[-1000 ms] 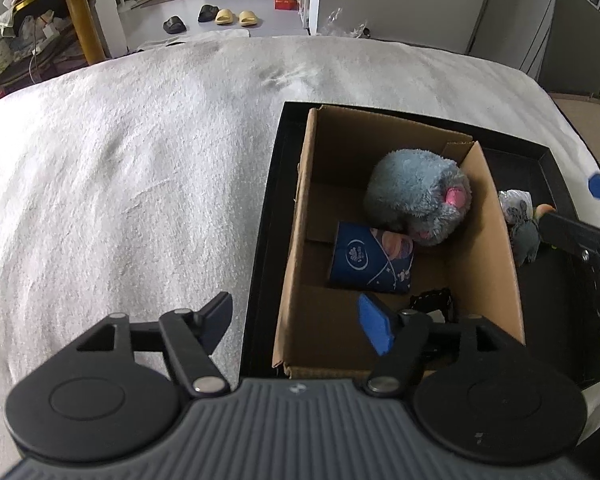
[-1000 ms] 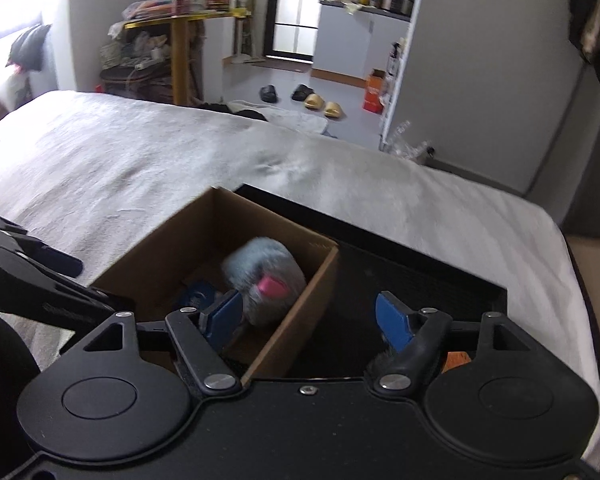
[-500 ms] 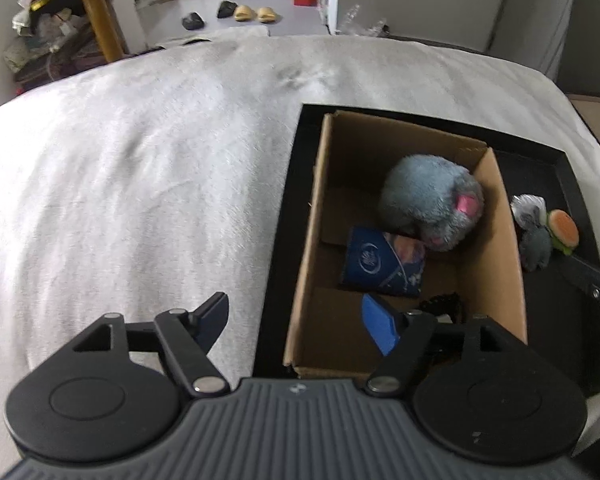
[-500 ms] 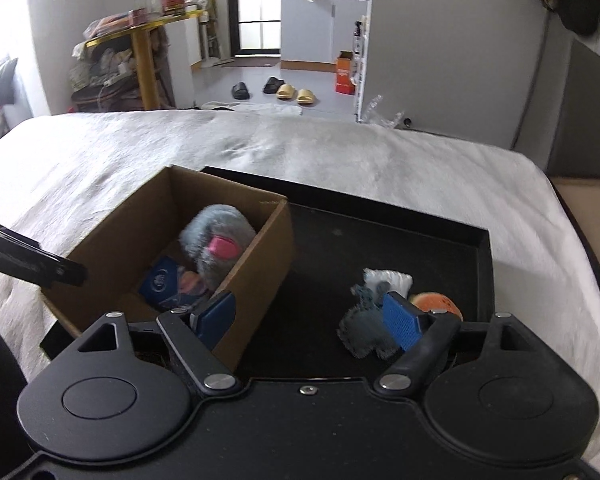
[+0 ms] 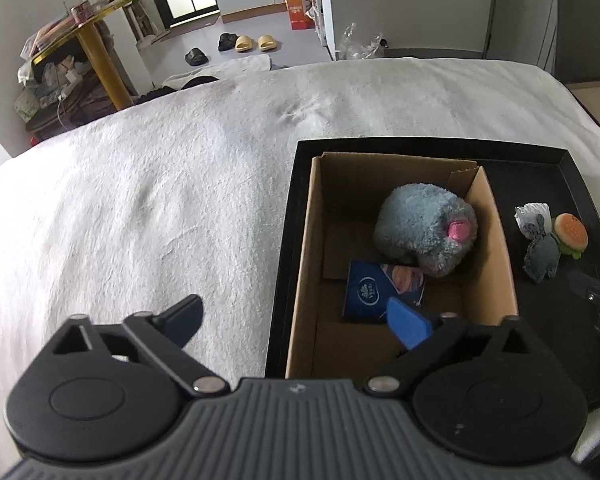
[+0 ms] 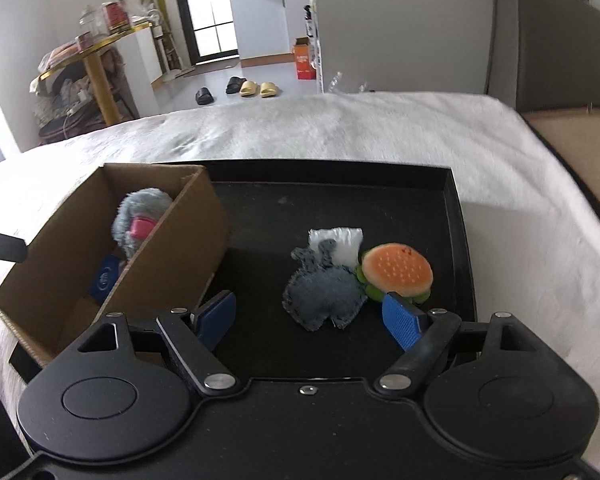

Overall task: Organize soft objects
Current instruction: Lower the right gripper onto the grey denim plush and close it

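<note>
Quick count from where I'm standing: 1 cardboard box (image 5: 404,344), 1 black tray (image 6: 456,216), 5 soft things total. 2 are in the box: a fuzzy grey plush (image 5: 424,236) w/ a pink bit, pushed toward the box's 1 o'clock corner, and a blue tissue pack (image 5: 366,294) just beside it at about 7 o'clock. The other 3 sit loose on the tray floor, bunched and touching: a grey felt toy (image 6: 324,290), a small white pouch (image 6: 342,242) at its 12 o'clock, and a burger plush (image 6: 398,270) at its 3 o'clock.

Box stands inside the tray along the tray's 9 o'clock side, whole thing on a white fuzzy blanket (image 5: 160,200).

Left gripper (image 5: 296,320) hangs w/ its fingers spread wide, nothing between them, straddling the box's near left wall. Right gripper (image 6: 308,314) is spread wide too, empty, low over the tray w/ the felt toy just ahead of the gap.

Room-wise: bare tray floor btwn the box wall and the 3 toys, more bare floor toward the tray's far rim at 12. Box still has free floor at its near end. Blanket at 9 o'clock is wide open.
</note>
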### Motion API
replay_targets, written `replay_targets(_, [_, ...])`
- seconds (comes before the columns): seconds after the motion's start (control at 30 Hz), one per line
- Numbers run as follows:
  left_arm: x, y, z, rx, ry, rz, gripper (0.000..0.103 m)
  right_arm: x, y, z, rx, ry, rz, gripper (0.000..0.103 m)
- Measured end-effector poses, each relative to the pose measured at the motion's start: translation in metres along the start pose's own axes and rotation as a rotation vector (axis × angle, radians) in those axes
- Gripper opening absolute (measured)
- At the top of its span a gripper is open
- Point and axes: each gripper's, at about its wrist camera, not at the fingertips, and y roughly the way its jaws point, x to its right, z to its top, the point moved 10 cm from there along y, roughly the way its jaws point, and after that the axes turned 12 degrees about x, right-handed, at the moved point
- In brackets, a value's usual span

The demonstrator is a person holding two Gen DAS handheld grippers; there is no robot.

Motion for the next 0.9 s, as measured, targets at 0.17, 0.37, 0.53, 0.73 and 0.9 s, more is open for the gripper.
replay_targets(0.17, [0.005,0.006,0.004,-0.010,0.024,0.014,0.103,0.005,0.017,-0.011,-0.014,0.044,-0.008,0.077])
replay_targets(0.37, [0.017,0.016,0.007,-0.020,0.094,0.053,0.103,0.010,0.035,-0.015,-0.022,0.086,-0.026,0.074])
replay_targets(0.53, [0.025,0.029,0.008,-0.041,0.129,0.077,0.103,0.011,0.051,-0.019,-0.045,0.098,-0.042,0.071])
replay_targets(0.73, [0.034,0.040,0.008,-0.060,0.170,0.084,0.103,0.011,0.069,-0.024,-0.076,0.083,-0.089,0.068])
replay_targets(0.9, [0.038,0.048,0.006,-0.074,0.192,0.089,0.103,0.008,0.075,-0.029,-0.077,0.014,-0.131,0.042])
